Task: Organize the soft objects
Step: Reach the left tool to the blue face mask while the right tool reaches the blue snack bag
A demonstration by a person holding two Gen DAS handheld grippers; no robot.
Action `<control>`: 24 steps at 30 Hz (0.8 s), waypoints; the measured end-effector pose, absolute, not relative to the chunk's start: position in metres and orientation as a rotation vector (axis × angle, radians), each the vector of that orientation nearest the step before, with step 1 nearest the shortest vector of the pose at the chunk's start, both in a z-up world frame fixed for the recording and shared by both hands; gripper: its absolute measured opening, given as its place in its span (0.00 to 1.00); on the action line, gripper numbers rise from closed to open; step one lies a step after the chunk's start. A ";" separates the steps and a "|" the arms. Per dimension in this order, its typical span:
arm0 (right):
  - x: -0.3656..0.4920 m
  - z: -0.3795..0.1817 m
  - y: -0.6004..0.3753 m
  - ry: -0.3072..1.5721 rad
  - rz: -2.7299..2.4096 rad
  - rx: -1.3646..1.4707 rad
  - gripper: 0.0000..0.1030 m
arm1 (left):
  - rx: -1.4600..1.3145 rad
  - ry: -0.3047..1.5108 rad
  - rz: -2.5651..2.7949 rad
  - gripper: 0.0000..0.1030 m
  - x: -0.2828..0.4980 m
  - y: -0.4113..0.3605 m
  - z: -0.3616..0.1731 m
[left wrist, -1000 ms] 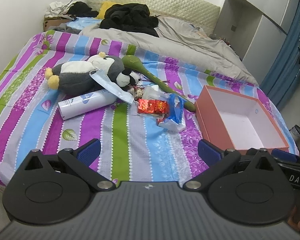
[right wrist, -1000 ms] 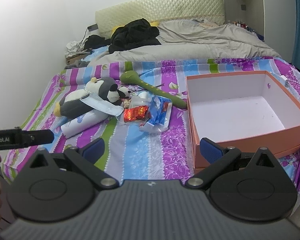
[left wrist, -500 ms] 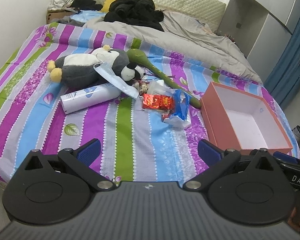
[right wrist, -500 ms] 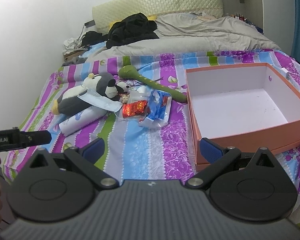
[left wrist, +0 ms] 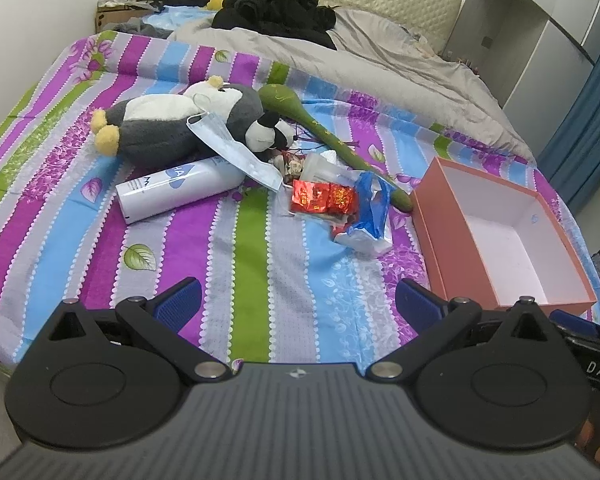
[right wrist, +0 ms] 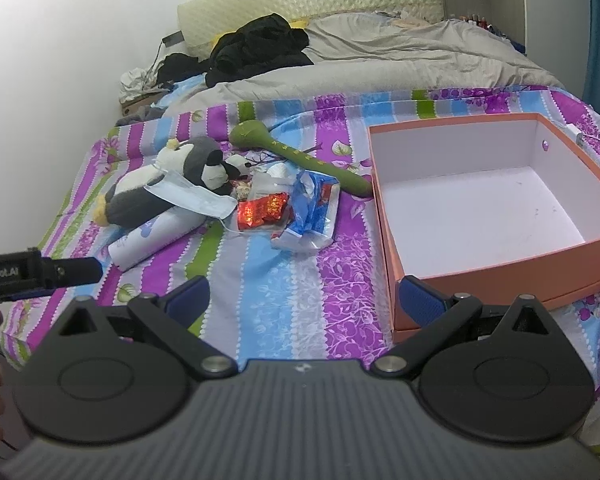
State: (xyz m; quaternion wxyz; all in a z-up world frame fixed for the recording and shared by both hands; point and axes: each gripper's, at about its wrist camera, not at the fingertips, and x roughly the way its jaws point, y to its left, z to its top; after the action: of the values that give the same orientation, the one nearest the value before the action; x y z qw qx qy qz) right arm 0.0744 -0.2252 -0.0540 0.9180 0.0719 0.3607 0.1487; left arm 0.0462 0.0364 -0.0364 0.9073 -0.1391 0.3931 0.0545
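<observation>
We hold the left tool [left wrist: 296, 304] and the right tool [right wrist: 303, 300] above the near edge of the bed [left wrist: 256, 280]; each is released, its 2 blue ribbed pads spread wide with nothing between them. The fabric is a striped floral sheet in purple, blue, green and grey. The plush penguin [left wrist: 180, 124], fuzzy grey and white with yellow feet, lies on its side mid-bed. A pleated blue face mask [left wrist: 236, 152] drapes across it. A smooth white cylinder [left wrist: 176, 192] lies against its belly. A long green club-shaped plush [left wrist: 320, 132] runs diagonally behind crinkled red foil packets [left wrist: 324, 198] and a blue-white wrapper [left wrist: 368, 220]. Small items under the mask are indistinct. The rigid orange box [right wrist: 500, 264], white inside, sits open to the right.
</observation>
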 end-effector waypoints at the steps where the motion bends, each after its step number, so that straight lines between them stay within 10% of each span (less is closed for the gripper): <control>1: 0.075 -0.055 -0.225 0.743 0.304 0.145 1.00 | -0.286 0.815 0.113 1.00 0.049 0.036 -0.038; 24: 0.116 -0.078 -0.195 0.753 0.371 0.140 0.96 | -0.445 0.833 0.140 1.00 0.116 0.084 -0.088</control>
State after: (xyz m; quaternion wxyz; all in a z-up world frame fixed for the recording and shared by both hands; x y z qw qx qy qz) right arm 0.1159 -0.1946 -0.0779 0.9108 0.0681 0.3651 0.1801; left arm 0.1163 0.0835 -0.0876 0.8882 -0.2142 0.4009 0.0675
